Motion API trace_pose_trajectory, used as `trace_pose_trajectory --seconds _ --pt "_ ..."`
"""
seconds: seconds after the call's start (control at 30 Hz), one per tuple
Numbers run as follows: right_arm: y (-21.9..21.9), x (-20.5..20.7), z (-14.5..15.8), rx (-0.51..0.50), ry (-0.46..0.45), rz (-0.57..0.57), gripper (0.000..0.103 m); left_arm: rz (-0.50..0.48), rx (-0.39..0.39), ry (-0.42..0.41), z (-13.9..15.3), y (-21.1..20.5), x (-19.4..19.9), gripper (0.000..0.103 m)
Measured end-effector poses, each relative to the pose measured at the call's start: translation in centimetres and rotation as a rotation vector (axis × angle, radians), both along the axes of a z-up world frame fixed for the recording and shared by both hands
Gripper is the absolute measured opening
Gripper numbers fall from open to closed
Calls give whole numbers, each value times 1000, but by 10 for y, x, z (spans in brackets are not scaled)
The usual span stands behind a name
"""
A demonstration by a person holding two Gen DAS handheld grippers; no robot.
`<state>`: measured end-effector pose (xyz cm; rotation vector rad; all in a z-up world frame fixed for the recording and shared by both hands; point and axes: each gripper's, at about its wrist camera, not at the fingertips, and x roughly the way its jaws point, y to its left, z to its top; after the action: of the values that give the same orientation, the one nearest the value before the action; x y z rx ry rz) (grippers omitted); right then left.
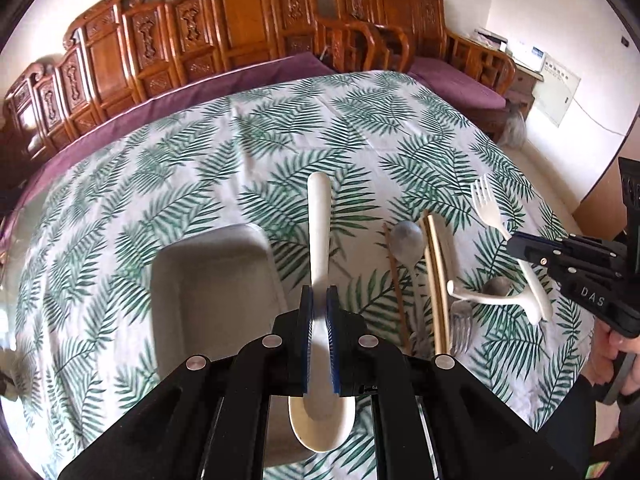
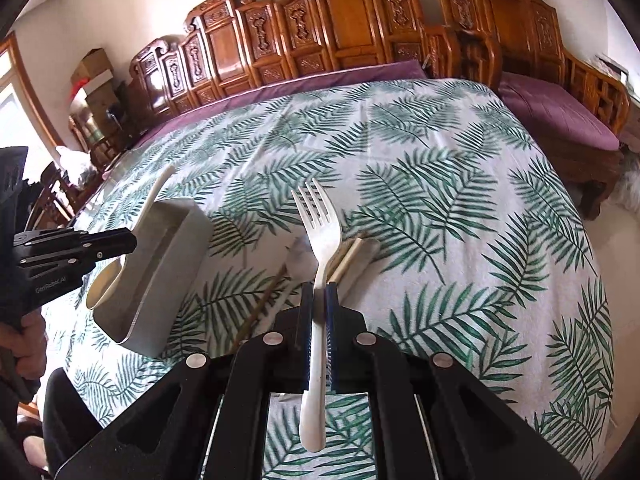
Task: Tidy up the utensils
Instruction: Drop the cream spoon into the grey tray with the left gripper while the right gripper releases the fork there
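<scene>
Clamped between the closed blue pads of the left tool (image 1: 319, 300), a white spoon (image 1: 320, 236) hangs bowl-down toward the camera, its handle pointing toward the counter's far edge, above the grey tray (image 1: 188, 276) that sits on the leaf-print cloth (image 1: 280, 128). Toward the counter's right edge lie a metal spoon (image 1: 406, 236), brown chopsticks (image 1: 394, 280), pale chopsticks (image 1: 434, 272), a metal fork (image 1: 460, 324) and another white spoon (image 1: 496, 300). Closed likewise, the right tool (image 2: 319, 292) grips a white fork (image 2: 320, 232) by its handle, tines toward the far edge, raised above that pile.
</scene>
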<state>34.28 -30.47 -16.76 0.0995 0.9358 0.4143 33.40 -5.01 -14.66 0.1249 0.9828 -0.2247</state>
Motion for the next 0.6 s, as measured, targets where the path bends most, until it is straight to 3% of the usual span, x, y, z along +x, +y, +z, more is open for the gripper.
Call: trace_pose_trajectory --seconds 0.6 --pt "90 -13 29 15 -28 95 7 107 -15 20 -17 83 -13 6"
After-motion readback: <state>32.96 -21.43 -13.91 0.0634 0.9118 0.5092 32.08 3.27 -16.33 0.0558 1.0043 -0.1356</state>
